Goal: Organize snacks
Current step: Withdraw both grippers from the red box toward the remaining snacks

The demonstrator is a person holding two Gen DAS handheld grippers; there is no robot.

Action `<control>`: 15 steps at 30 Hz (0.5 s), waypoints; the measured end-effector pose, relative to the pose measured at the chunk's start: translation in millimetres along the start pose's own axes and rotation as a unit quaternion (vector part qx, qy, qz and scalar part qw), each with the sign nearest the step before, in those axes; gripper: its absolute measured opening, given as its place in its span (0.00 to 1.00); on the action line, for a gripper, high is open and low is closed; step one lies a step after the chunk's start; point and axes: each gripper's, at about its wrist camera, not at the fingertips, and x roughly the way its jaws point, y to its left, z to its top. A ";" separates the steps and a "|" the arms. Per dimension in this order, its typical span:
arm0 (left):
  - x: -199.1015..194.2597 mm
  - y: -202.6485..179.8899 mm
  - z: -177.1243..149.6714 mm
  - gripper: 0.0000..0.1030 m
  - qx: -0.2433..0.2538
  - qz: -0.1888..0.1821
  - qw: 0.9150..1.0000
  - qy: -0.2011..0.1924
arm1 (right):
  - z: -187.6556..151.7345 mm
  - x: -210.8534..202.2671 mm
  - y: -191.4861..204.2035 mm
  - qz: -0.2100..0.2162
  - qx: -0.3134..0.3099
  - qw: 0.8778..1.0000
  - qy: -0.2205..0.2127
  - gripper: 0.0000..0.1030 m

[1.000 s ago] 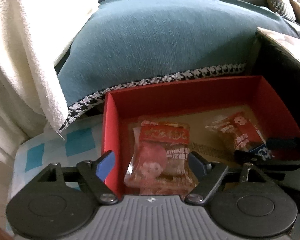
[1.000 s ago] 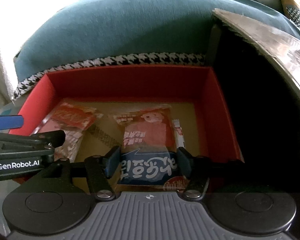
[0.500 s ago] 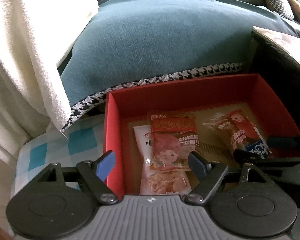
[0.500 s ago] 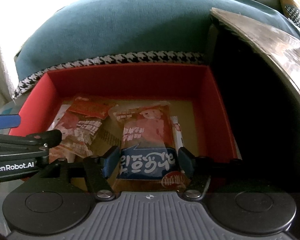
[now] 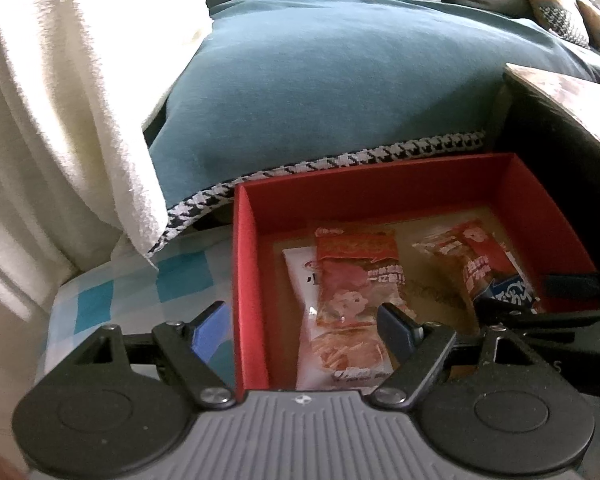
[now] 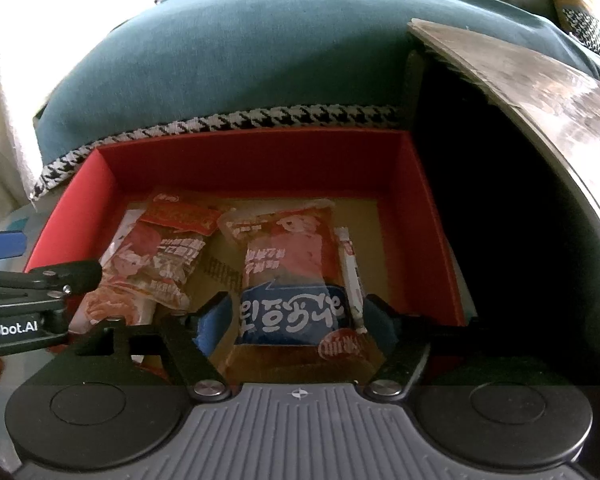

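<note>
1. Red box (image 6: 260, 160) — open-topped, set against the teal cushion (image 5: 340, 92).
2. Red snack packet (image 5: 356, 280) — left half of the box, lying on a white packet (image 5: 300, 280).
3. Red-and-blue snack packet (image 6: 292, 280) — right half, flat on the box floor.
4. My left hand-held gripper (image 5: 300, 326) — jaws apart, straddling the box's left wall, gripping nothing.
5. My right hand-held gripper (image 6: 296, 320) — jaws opening; the red-and-blue packet lies between them, pads off it.

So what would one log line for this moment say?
left tool: open, empty | right tool: opening over blue-and-red snack packet | snacks lie in red cardboard box
</note>
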 end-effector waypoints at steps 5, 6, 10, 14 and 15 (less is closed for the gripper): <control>-6.3 2.4 -4.2 0.73 -0.001 0.000 1.000 -0.001 | -3.0 -6.8 2.7 0.006 0.003 1.000 -0.003 0.80; -8.4 3.3 -5.5 0.73 -0.002 0.000 1.000 -0.001 | -3.4 -8.7 3.5 0.006 0.003 1.000 -0.004 0.82; -18.3 9.7 -10.7 0.74 -0.007 -0.001 1.000 -0.003 | -5.0 -19.3 5.9 0.012 0.008 1.000 -0.013 0.84; -28.5 18.1 -17.4 0.74 -0.010 -0.001 1.000 -0.005 | -7.2 -34.0 9.4 0.022 0.013 0.999 -0.026 0.84; -30.9 20.1 -19.4 0.74 -0.010 -0.001 1.000 -0.005 | -8.5 -38.0 10.8 0.025 0.015 0.999 -0.029 0.84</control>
